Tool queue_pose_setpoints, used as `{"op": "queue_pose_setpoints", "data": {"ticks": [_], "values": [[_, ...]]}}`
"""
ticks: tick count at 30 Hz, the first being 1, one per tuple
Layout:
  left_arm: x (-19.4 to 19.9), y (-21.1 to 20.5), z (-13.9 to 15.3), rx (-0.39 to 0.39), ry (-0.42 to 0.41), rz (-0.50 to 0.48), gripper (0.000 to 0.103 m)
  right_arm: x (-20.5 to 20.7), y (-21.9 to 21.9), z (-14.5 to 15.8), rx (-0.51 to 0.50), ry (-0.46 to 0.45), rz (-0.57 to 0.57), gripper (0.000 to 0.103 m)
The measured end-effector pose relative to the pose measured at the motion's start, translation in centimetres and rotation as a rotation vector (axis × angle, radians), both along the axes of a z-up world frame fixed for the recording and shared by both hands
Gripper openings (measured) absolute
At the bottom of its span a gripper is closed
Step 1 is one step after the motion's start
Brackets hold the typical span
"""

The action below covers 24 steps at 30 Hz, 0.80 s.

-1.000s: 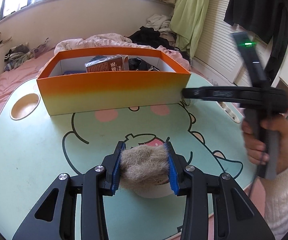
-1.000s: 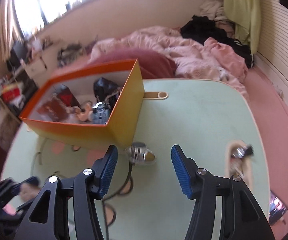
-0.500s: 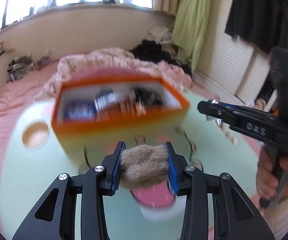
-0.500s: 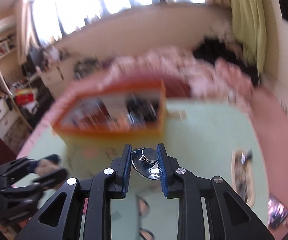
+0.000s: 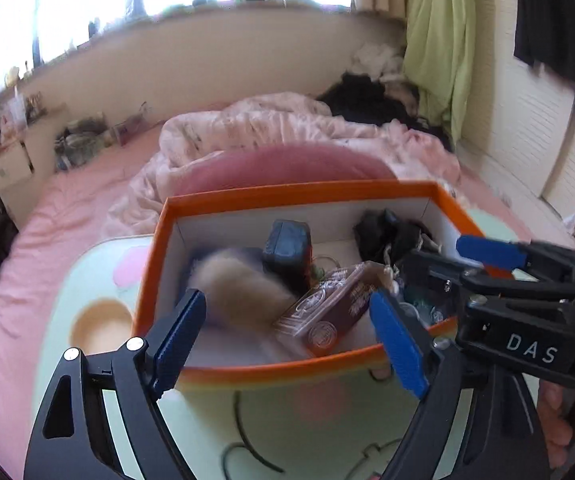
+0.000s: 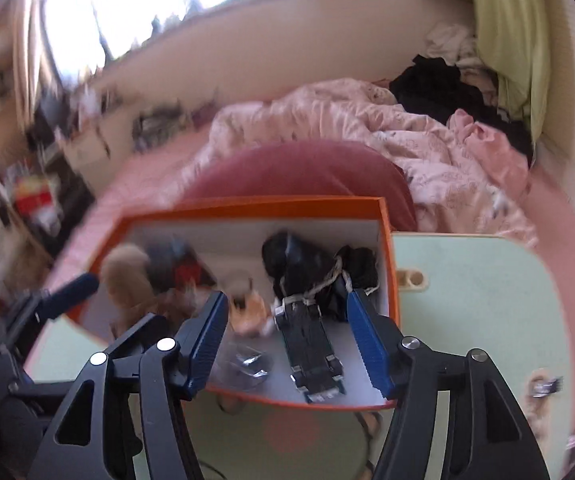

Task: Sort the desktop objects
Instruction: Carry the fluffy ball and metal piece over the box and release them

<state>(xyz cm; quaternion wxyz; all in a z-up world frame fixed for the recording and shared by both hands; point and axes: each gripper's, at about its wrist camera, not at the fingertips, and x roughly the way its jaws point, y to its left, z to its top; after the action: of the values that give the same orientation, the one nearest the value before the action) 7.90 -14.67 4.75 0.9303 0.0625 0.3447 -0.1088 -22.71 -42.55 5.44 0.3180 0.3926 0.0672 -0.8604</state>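
The orange box point(image 5: 299, 191) stands on the pale green table point(image 5: 271, 432) and shows in the right wrist view point(image 6: 389, 264) too. My left gripper point(image 5: 291, 332) is open above its near wall; the beige fur ball point(image 5: 239, 294) lies blurred inside the box, beside a brown packet point(image 5: 327, 308). My right gripper point(image 6: 291, 340) is open over the box's right end; the shiny metal piece point(image 6: 249, 362) lies blurred on the box floor below it, next to a black toy car point(image 6: 311, 344).
The box also holds a dark blue pouch point(image 5: 287, 240) and black cloth point(image 6: 311, 264). A round cup recess point(image 5: 95, 328) sits in the table at the left. A pink bed with a crumpled quilt point(image 6: 347, 128) lies behind. A small item point(image 6: 543, 388) lies at the table's right edge.
Both grippers moved up over the orange box and opened. The fur ball left my left gripper and the metal piece left my right gripper; both now lie in the box.
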Motion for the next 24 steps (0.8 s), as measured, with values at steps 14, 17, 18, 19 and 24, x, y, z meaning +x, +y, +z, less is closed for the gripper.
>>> {"op": "queue_pose_setpoints", "data": {"ticks": [14, 17, 18, 19, 24], "values": [[-6.5, -0.2, 1.4, -0.017, -0.104, -0.103, 0.084, 6.6, 3.8, 0.9, -0.090, 0.166, -0.022, 0.060], [-9.2, 0.1, 3.3, -0.011, -0.253, -0.089, 0.084, 9.8, 6.3, 3.2, -0.193, 0.225, -0.018, 0.062], [-9.5, 0.1, 3.5, -0.015, -0.230, -0.105, 0.084, 10.6, 6.7, 3.5, -0.186, 0.235, -0.019, 0.065], [-9.9, 0.1, 3.4, -0.018, -0.187, -0.126, 0.084, 11.5, 7.1, 3.6, -0.173, 0.245, -0.024, 0.066], [-13.1, -0.2, -0.4, 0.043, -0.146, -0.191, 0.087, 13.8, 9.1, -0.4, -0.109, 0.160, -0.034, 0.077]]}}
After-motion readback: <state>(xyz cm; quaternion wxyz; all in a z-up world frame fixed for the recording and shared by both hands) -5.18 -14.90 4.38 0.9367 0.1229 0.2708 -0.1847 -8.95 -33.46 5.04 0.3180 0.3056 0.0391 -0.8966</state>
